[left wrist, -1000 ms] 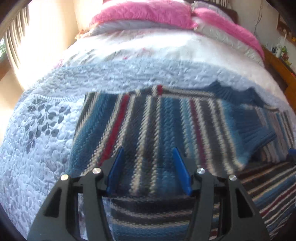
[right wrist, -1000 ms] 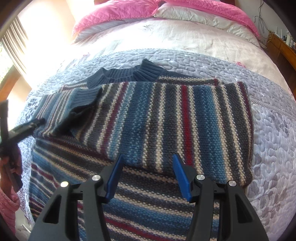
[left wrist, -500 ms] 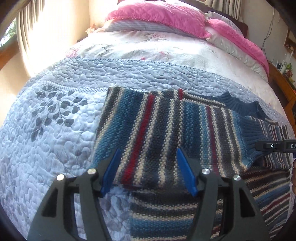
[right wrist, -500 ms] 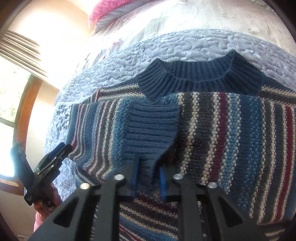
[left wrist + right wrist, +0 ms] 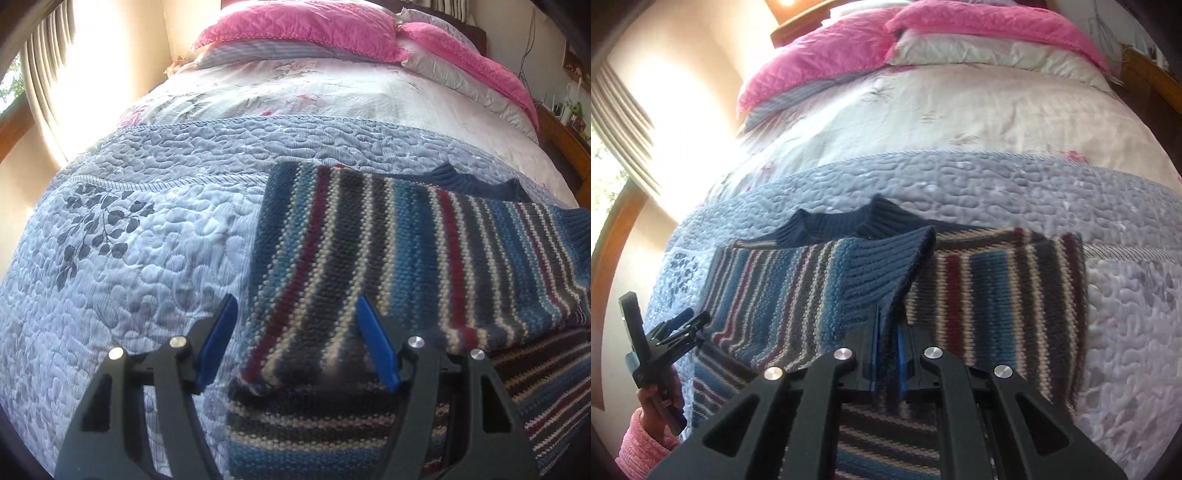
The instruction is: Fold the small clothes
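Left wrist view: the left hand-held gripper [image 5: 293, 341] hangs spread wide and holds nothing, low over the near-left part of the striped sweater [image 5: 424, 258], one blue finger [image 5: 218, 343] over the quilt [image 5: 129, 258], the other over the knit.
Sweater, from here: it lies on the bed's quilt, a sleeve already laid across the body, with pink pillows [image 5: 295, 29] well beyond.
Right wrist view: the right hand-held gripper [image 5: 886, 347] is pinched tight on the ribbed blue cuff [image 5: 886, 269] of the sleeve, the cuff raised off the body.
Also here: the collar [image 5: 849, 225] sits at the far edge; the left hand-held gripper and the hand [image 5: 661, 391] that carries it, in a pink sleeve [image 5: 639, 443], wait at the left.
Doing it well, I'd say: carry the cuff across in a low arc and keep the sleeve square to the stripes, then lay it flat before letting go.
Left's part: press lightly on the folded edge so the body does not drag along.
Risk: a chunky knit stretches, so pull gently.
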The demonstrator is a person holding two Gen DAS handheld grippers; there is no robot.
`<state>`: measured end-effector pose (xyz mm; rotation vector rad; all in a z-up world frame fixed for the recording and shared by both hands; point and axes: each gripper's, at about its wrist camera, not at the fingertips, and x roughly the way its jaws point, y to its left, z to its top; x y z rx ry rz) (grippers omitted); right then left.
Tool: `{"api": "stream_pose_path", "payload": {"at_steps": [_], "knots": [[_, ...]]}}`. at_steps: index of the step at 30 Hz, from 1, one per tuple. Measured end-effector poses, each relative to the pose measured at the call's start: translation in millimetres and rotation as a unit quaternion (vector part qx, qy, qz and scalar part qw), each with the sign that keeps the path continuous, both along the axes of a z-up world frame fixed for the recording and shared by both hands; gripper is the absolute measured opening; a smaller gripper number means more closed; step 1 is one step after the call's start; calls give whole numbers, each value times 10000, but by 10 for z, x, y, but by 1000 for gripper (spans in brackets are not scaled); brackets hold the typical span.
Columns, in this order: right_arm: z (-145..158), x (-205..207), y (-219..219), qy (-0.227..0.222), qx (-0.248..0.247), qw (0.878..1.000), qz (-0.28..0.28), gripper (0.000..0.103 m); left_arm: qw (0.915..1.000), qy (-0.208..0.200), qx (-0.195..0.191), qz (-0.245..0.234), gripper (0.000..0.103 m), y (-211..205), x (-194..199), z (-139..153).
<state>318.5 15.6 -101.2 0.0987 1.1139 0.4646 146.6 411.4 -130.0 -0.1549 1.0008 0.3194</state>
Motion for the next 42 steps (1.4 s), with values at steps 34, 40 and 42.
{"api": "stream_pose_path", "payload": {"at_steps": [34,40,42], "knots": [[-256,-515,-142,325,26,9994,72,33,9983,453,-353,-125,75,165,-196,24],[-74,-1750,-432,423,-227,9962,728,43,9910,951,-638,-688,81,64,-1332,131],[-136,-2143,-596,537,-226,9956,740,43,9860,1204,-890,-737,81,3,-1763,12]]}}
